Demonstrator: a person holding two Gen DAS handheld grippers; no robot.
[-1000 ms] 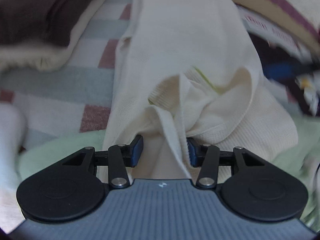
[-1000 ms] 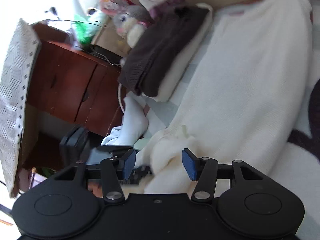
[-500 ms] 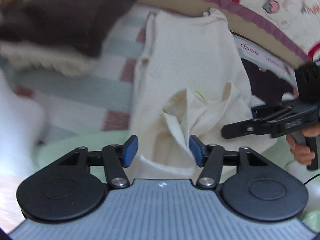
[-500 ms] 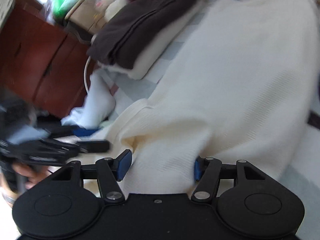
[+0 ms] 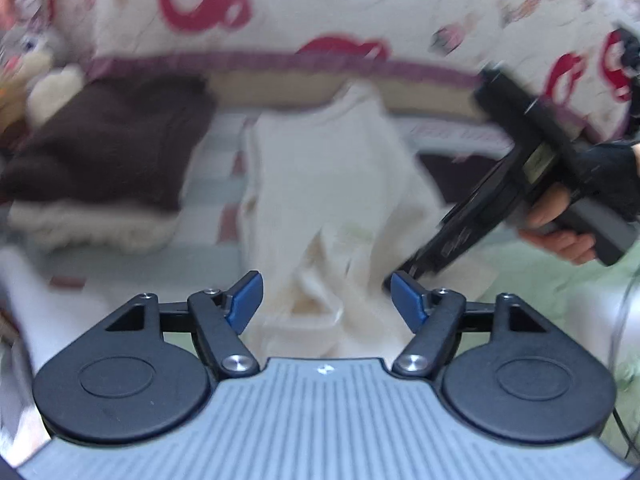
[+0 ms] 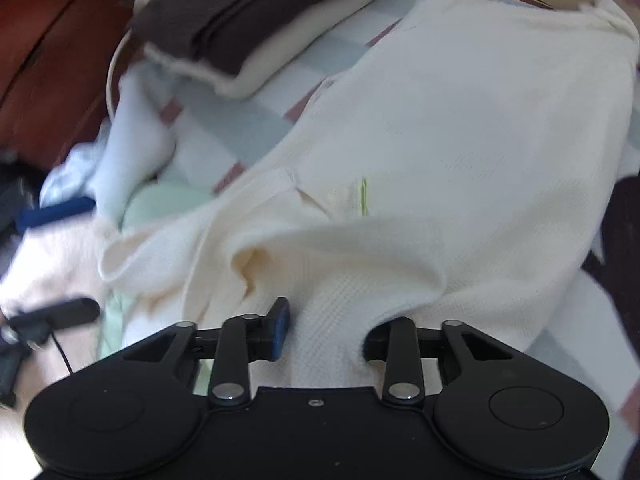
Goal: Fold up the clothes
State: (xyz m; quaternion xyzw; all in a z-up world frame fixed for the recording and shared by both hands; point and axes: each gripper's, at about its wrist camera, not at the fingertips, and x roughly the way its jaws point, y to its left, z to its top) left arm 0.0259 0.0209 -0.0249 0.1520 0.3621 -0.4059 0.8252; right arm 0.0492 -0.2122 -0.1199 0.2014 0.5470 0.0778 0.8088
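Note:
A cream knitted garment (image 5: 328, 168) (image 6: 460, 120) lies lengthwise on the bed, bunched at its near end. My left gripper (image 5: 326, 300) hovers above that bunched end. Its jaws are opening, and the blue pads (image 5: 246, 300) stand clear of the cloth. My right gripper (image 6: 326, 334) is closing around a thick fold of the cream garment. Cloth fills the gap and drapes over its right finger. In the left wrist view the right gripper (image 5: 500, 184), held by a gloved hand (image 5: 600, 176), slants down onto the garment's right side.
A folded brown garment (image 5: 104, 144) (image 6: 248, 12) lies on a cream one at the left. Behind stand a red-printed quilt (image 5: 320, 8) and a plush toy (image 5: 44, 60). A wooden cabinet (image 6: 40, 60) borders the checked sheet (image 6: 240, 128). Pale green cloth (image 6: 160, 200) lies at the near edge.
The left gripper let the bunched cloth go, widened and rose, tilting up to show the quilt. The right gripper moved across onto the garment's near end and narrowed around a fold.

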